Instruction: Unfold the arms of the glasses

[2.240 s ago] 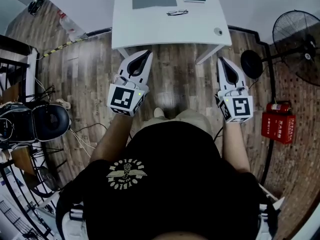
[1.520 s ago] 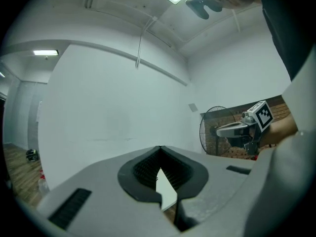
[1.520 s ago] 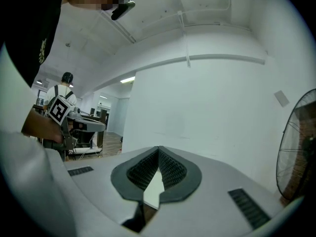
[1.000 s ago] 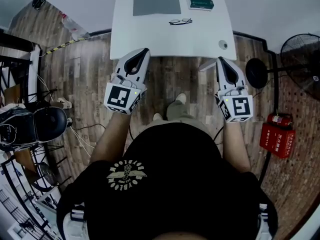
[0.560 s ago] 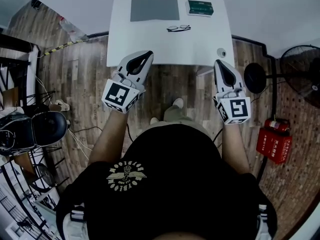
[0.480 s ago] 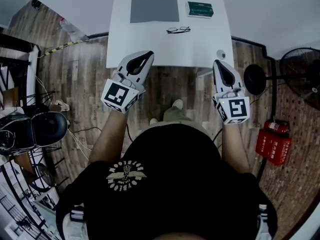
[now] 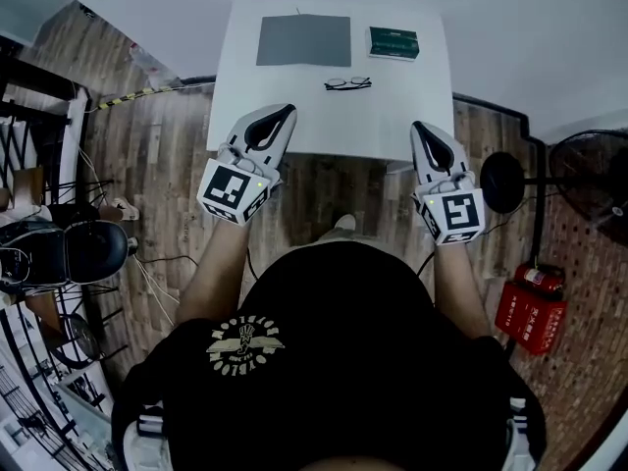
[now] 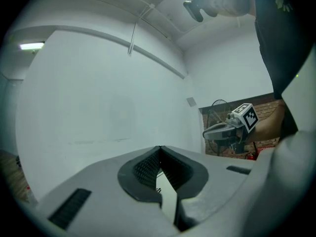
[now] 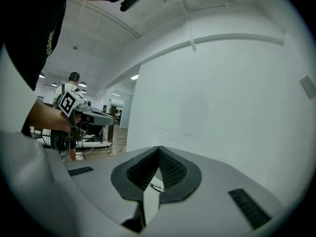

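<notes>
A pair of dark-framed glasses [image 7: 347, 83] lies on the white table [image 7: 294, 116], near its middle, with its arms folded as far as I can tell. My left gripper [image 7: 284, 114] reaches over the table's near left edge, its jaws shut and empty. My right gripper [image 7: 421, 128] hovers at the near right edge, also shut with nothing held. Both stay well short of the glasses. In the right gripper view a sliver of the glasses [image 9: 156, 187] shows through the gap below the closed tips. The left gripper view [image 8: 160, 148] shows closed tips against the white wall.
A grey mat [image 7: 303, 40] and a green box [image 7: 393, 42] lie at the table's far side. A round hole [image 7: 423, 126] sits at the near right corner. A standing fan [image 7: 589, 170], a red extinguisher box [image 7: 531, 314] and an office chair [image 7: 69, 250] stand on the wood floor around me.
Both grippers and I have moved forward toward the table; the gripper tips now reach its near edge. The jaws stay shut throughout.
</notes>
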Tool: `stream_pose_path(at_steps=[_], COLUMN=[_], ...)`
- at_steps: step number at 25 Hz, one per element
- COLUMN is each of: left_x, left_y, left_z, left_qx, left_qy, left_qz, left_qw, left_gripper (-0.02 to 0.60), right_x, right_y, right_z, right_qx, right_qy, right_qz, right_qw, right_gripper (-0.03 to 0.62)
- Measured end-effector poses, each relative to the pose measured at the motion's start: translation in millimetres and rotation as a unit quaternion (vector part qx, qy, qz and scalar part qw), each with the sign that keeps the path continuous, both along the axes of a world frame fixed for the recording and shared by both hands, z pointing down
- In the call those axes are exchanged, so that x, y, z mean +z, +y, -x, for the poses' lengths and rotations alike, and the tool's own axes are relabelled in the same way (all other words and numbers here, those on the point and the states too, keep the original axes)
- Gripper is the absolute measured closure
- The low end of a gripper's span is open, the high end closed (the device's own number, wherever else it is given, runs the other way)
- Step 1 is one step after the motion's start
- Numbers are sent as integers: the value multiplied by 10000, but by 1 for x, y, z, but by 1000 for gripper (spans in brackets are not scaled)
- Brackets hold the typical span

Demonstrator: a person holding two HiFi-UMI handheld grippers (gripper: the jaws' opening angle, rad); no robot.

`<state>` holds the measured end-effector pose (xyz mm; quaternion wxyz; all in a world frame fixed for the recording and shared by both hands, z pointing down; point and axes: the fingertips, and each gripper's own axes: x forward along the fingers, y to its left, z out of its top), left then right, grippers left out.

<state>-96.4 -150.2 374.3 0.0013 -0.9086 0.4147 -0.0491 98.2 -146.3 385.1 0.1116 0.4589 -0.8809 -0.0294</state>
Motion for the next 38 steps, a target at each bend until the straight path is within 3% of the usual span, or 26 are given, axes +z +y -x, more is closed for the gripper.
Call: stream_pose_path(at_steps=[8,16,32,38], left_x=[-1,11,70,115], left_y=[-19,-21,-84,-124], left_z=[-23,-46,-76,-85], left_qx=[-300,-272,231,490], left_qy=[-161,-551,-1258,-1598], left_qz=[10,82,619,991], left_qw=[9994,9981,9899,9809], left_gripper=[575,575,575,575], right_x=[5,7,30,46], right_y=[-27,-34,-74,-102], right_z=[-20,-31,-45,-47], right_qx=[-319,-395,12,219], right_qy=[-54,-205,-256,-245], right_qz=[62,89,276,505], right_qw=[9995,9990,9993,9982], right_gripper=[594,594,594,594])
